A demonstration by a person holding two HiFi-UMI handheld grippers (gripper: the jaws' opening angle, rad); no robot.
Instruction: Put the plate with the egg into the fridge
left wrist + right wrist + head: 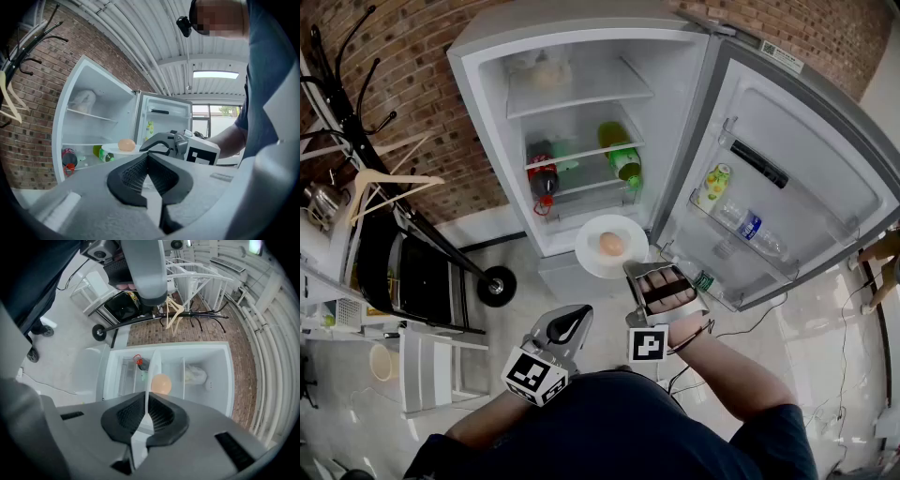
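A white plate (pixel 598 251) with a brown egg (pixel 611 245) on it hangs level in front of the open fridge (pixel 581 112), near its lower shelves. My right gripper (pixel 639 272) is shut on the plate's near rim. In the right gripper view the plate (pixel 153 366) runs edge-on out from between the pads, with the egg (pixel 161 383) beside it. My left gripper (pixel 572 323) sits lower left, near my body, shut and empty. Its own view shows its jaws (pixel 148 160) meeting, with the plate (pixel 112 150), the egg (pixel 126 145) and the right gripper (pixel 161 142) beyond them.
The fridge holds a red-capped dark bottle (pixel 543 178), a green bottle (pixel 623 161) and a pale bag (pixel 546 73) on the top shelf. Its door (pixel 787 178) stands open at the right with bottles (pixel 748 227) in its rack. A black wheeled cart (pixel 441 272) and hangers (pixel 384 183) stand left.
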